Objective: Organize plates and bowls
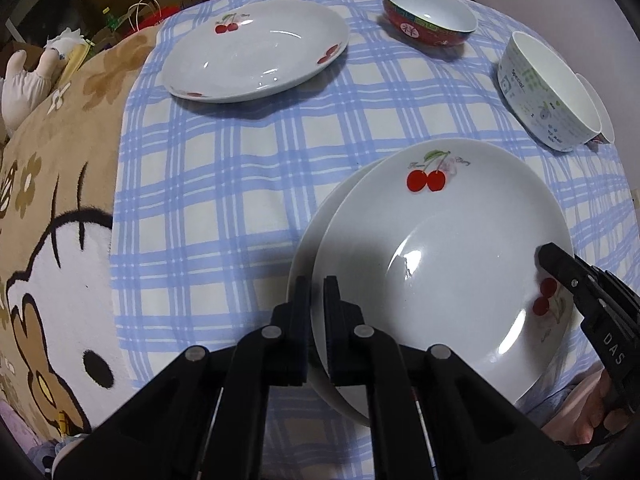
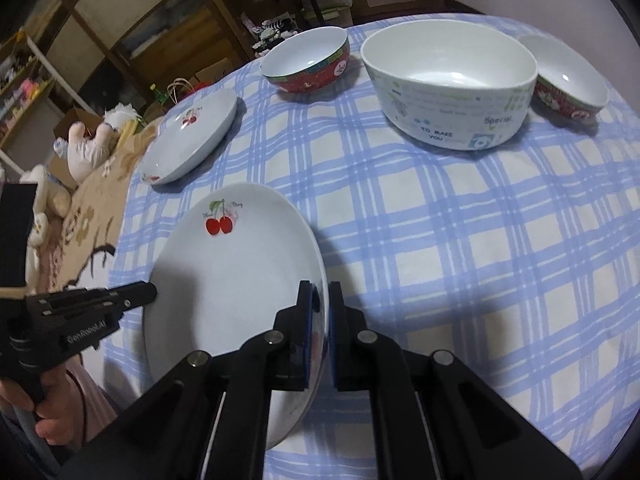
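Two white cherry plates are stacked near the table's front; the top plate point(image 1: 440, 264) sits offset on the lower plate point(image 1: 308, 240). My left gripper point(image 1: 317, 292) is shut on the left rim of the stack. My right gripper point(image 2: 320, 300) is shut on the right rim of the top plate point(image 2: 232, 280). A third cherry plate point(image 1: 256, 48) lies at the far left. A red bowl point(image 1: 428, 12) and a large white printed bowl point(image 1: 552, 92) stand at the back. A second red bowl point(image 2: 568, 80) stands behind the printed bowl point(image 2: 452, 84).
The table has a blue checked cloth point(image 1: 240, 184). A brown cartoon blanket point(image 1: 52, 200) covers its left side. Soft toys point(image 2: 88, 144), bags and shelves stand beyond the left edge.
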